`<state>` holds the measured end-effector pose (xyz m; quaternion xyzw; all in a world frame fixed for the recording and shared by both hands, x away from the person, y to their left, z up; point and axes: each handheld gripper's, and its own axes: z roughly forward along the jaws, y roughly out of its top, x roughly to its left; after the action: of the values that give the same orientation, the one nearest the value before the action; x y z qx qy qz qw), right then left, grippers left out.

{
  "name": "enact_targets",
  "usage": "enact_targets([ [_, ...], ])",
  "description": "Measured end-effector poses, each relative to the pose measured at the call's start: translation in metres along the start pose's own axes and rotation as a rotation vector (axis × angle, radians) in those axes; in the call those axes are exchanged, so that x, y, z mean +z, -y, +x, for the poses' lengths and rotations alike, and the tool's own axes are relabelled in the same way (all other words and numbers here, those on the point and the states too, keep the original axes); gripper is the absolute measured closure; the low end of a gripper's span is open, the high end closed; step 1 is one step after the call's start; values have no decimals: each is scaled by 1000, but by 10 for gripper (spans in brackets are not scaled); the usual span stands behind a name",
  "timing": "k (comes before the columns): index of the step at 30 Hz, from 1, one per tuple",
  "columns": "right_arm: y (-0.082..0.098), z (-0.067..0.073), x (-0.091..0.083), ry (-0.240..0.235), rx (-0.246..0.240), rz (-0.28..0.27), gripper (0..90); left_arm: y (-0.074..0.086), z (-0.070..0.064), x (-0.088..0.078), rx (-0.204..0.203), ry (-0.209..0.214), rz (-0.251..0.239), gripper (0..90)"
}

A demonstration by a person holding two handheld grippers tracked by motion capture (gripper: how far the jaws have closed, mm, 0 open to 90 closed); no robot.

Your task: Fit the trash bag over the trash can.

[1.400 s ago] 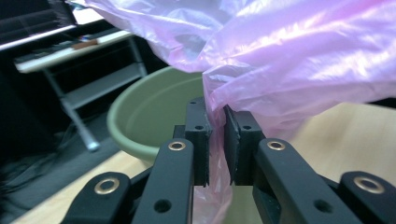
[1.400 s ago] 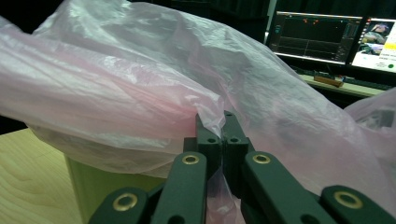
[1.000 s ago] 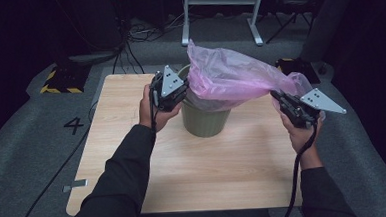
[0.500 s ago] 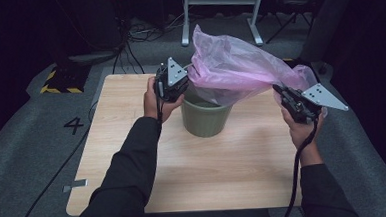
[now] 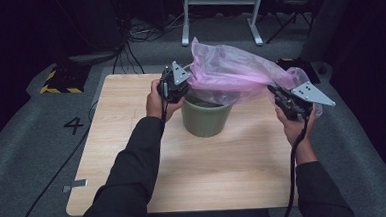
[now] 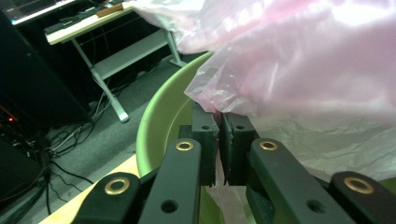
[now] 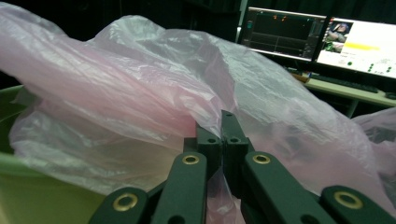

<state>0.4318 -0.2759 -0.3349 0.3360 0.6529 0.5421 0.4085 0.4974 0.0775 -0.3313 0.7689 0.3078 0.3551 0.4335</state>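
A thin pink plastic bag is stretched over a green bucket that stands on the wooden table. My left gripper is at the bucket's left rim, shut on the bag's edge, with the green rim just beyond its jaws. To the right of the bucket, my right gripper is shut on the bag's other edge and holds it out sideways. The bag billows above the bucket's mouth and hides most of its inside.
The bucket stands near the table's far middle. Cables and a white stand lie on the floor behind. A cable trails off the table's left side. Monitors glow in the right gripper view.
My left gripper has moved right and slightly down with the bag's edge, closing on the bucket's left rim. The bag has spread wider over the bucket. My right gripper has barely moved.
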Motion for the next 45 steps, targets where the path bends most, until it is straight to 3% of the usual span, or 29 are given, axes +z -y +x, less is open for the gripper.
enact_targets([
  [3,-9,0,7,25,-27,-5,897,-1,4,7,-15,-2,26,862],
  [6,-11,1,10,34,-40,-1,897,1,4,9,-25,3,44,782],
  [7,-10,1,11,29,-38,3,897,4,6,8,-55,60,63,577],
  [9,-9,1,11,30,-39,7,897,7,7,0,-59,43,68,383],
  [10,-9,1,11,30,-39,7,897,7,7,0,-59,43,68,322],
  [12,-7,0,10,31,-35,8,896,10,11,-11,-65,68,34,297],
  [13,-6,-2,9,38,-30,11,897,11,15,-23,-69,104,7,269],
  [18,-5,-5,7,44,-23,14,896,6,15,-43,-27,137,-49,292],
  [20,-8,-4,4,49,-47,13,896,-3,10,-52,-15,191,-97,291],
  [21,-8,-3,3,50,-53,18,896,-3,10,-52,-15,191,-97,291],
  [24,-9,-3,2,32,-60,47,895,-13,-3,-50,-14,264,-124,298],
  [25,-8,-1,2,17,-78,72,894,-22,-14,-40,-3,254,-97,309],
  [28,-6,-1,0,6,-86,81,893,-28,-23,-32,0,260,-88,455],
  [29,-4,-2,-4,0,-91,87,893,-31,-28,-26,29,274,-52,549],
  [31,-2,-3,-6,-9,-98,96,893,-32,-31,-24,50,283,-42,682],
  [32,-2,-4,-8,-12,-100,102,892,-32,-34,-21,91,292,-7,752],
  [33,-2,-5,-9,-14,-103,105,892,-32,-34,-21,91,292,-7,778],
  [35,-4,-7,-11,-27,-93,108,890,-31,-33,-15,99,295,47,806],
  [36,-4,-7,-11,-27,-93,108,890,-31,-33,-15,99,295,47,812],
  [37,-7,-6,-11,-43,-105,122,890,-30,-30,-9,85,312,92,815],
  [38,-7,-6,-11,-43,-105,122,890,-30,-30,-9,85,312,92,816],
  [39,-10,-3,-10,-60,-124,136,893,-30,-27,-1,78,320,163,815],
  [40,-10,-3,-10,-60,-124,136,893,-30,-27,-1,78,320,163,814],
  [41,-12,-1,-8,-64,-137,142,894,-30,-25,1,78,319,197,814],
  [42,-13,2,-7,-69,-146,148,895,-29,-23,3,78,313,215,802],
  [43,-17,7,-3,-79,-168,159,895,-28,-21,5,65,289,247,732],
  [44,-17,7,-3,-79,-168,159,895,-28,-21,5,65,289,247,680],
  [45,-18,10,-1,-82,-179,164,895,-28,-21,5,53,260,258,680],
])
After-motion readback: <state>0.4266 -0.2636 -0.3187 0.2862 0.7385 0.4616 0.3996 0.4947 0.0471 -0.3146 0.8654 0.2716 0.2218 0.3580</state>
